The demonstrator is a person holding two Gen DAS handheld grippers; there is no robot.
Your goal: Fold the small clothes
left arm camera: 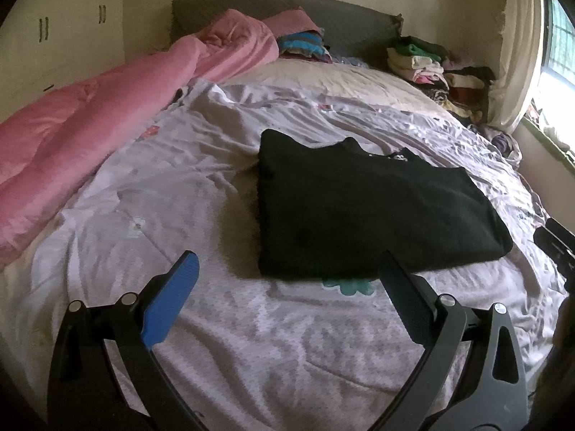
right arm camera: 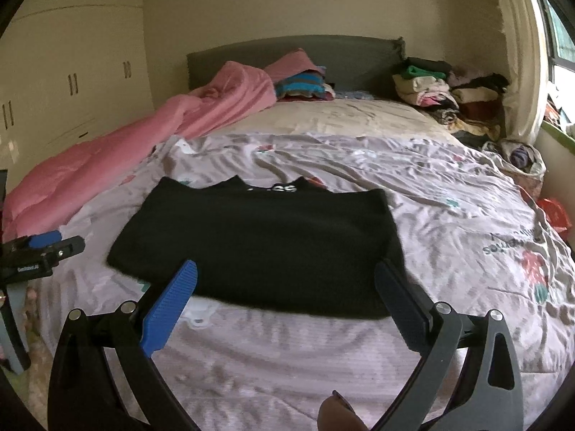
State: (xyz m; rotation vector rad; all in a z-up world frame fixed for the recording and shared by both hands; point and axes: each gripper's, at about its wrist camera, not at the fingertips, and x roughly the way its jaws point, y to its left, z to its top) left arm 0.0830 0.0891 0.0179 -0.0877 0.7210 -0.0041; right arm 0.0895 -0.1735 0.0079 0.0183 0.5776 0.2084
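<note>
Left gripper (left arm camera: 287,269): black linkage arms, silver pivot screws, ribbed blue pads (left arm camera: 172,298). Right gripper (right arm camera: 285,280) same build. White lettering on the left one's body.

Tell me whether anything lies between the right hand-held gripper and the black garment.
Nothing visible does. The right hand-held gripper is open just before the near edge of the black garment, with only bare bedsheet beneath it.

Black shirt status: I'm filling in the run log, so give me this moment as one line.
black shirt: folded flat on bed sheet | left tool: open, empty | right tool: open, empty
</note>
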